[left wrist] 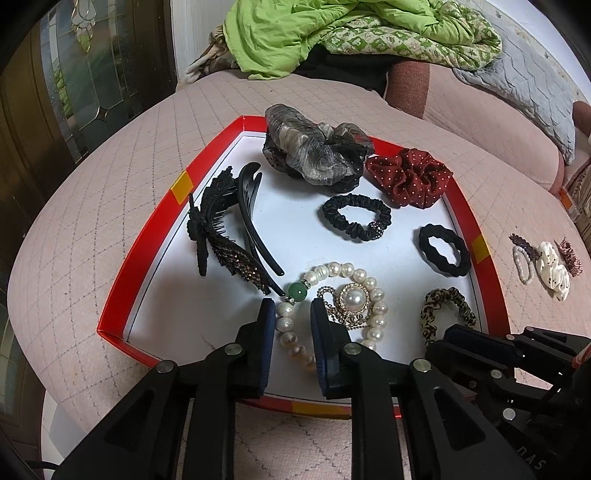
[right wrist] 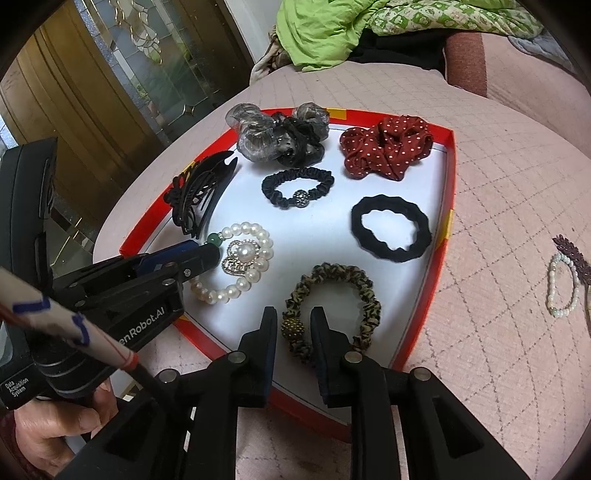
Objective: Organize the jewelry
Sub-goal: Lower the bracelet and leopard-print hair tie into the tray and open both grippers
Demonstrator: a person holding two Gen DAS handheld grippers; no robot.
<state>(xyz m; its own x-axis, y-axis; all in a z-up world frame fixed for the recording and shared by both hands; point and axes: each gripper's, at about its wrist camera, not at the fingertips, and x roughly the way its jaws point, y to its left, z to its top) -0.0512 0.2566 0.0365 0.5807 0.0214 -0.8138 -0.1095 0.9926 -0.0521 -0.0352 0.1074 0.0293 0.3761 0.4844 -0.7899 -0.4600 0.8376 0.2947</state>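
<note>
A red-rimmed tray with a white floor lies on a pink quilted cover. My left gripper stands open astride the strand of a pearl bracelet with a green bead, and its pads do not press the pearls. A pearl brooch lies inside that bracelet's loop. My right gripper is open around the gold bead of a leopard-print hair tie, with a gap on both sides.
The tray also holds black hair claws, a grey gauze scrunchie, a red dotted scrunchie and two black hair ties. Right of the tray lie a small pearl bracelet and a white dotted clip. A green quilt is heaped behind.
</note>
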